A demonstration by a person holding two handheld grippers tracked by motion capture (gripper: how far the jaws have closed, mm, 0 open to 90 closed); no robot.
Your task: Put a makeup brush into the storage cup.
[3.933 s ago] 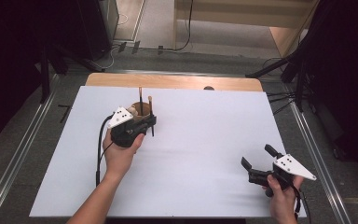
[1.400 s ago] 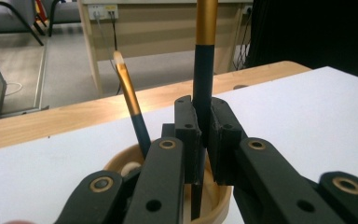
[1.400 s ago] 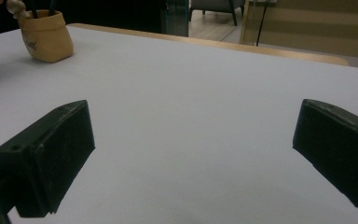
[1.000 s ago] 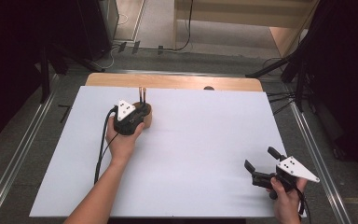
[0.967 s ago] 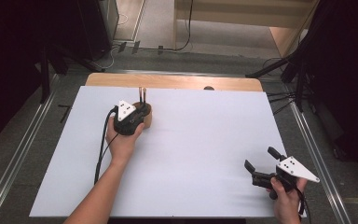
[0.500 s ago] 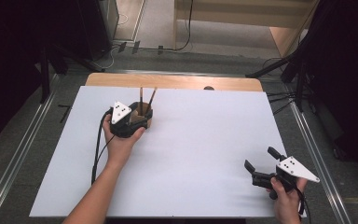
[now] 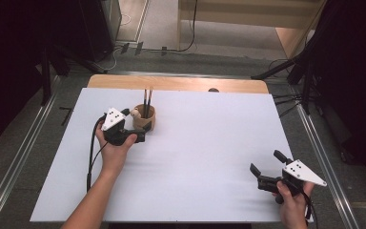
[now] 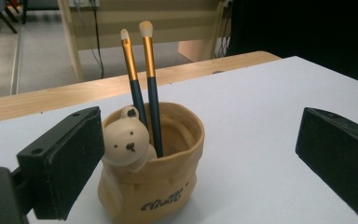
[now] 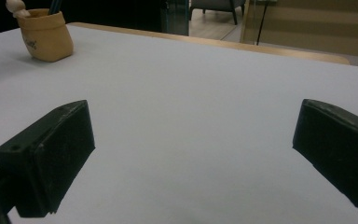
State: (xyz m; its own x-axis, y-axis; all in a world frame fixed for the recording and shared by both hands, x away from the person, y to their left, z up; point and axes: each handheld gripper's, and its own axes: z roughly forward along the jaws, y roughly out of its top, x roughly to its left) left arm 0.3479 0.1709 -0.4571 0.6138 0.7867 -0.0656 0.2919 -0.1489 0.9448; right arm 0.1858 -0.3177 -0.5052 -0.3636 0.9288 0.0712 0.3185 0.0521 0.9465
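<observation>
The left gripper (image 7: pixel 140 130) sits with its jaws wide apart just beside a tan cup (image 8: pixel 151 179), which stands upright against the inner face of its left jaw and clear of the other. A small bear head (image 8: pixel 126 140) pokes over the cup's rim, and two brushes (image 8: pixel 142 88) stand in it, bristles up. Well away across the white table (image 7: pixel 205 157), the right gripper (image 7: pixel 266 168) rests low with its jaws spread wide, nothing between them; from there the cup (image 9: pixel 46 35) lies far ahead to its left.
</observation>
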